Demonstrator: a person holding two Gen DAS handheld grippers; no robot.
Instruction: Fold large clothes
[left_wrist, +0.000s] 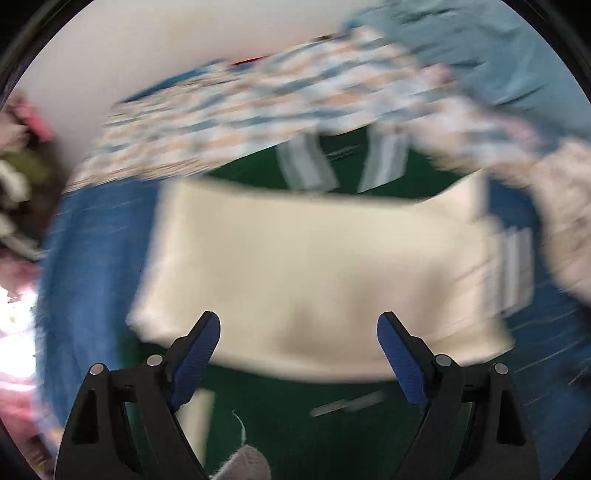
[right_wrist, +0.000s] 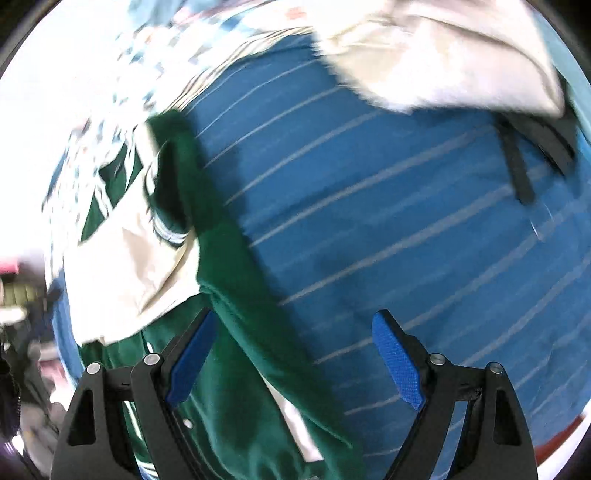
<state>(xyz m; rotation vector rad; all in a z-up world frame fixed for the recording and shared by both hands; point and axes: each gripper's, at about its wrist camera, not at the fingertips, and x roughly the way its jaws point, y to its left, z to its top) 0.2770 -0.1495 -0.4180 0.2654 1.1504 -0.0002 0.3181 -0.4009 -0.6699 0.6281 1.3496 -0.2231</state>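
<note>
A green jacket with cream sleeves and striped collar lies on a blue striped cloth. In the left wrist view a cream sleeve (left_wrist: 314, 273) lies folded across the green body (left_wrist: 295, 424), just ahead of my left gripper (left_wrist: 299, 328), which is open and empty. In the right wrist view the green jacket edge (right_wrist: 251, 325) runs diagonally between the fingers of my right gripper (right_wrist: 295, 328), which is open and holds nothing. A cream sleeve (right_wrist: 125, 266) lies to its left. Both views are motion-blurred.
The blue striped cloth (right_wrist: 406, 206) covers the surface. A patterned blue-and-peach garment (left_wrist: 240, 114) and a light blue one (left_wrist: 498, 55) lie beyond the jacket. A pale garment (right_wrist: 443, 55) and a dark strap (right_wrist: 517, 166) lie at the far right. Mixed clothes (left_wrist: 18, 177) pile at the left.
</note>
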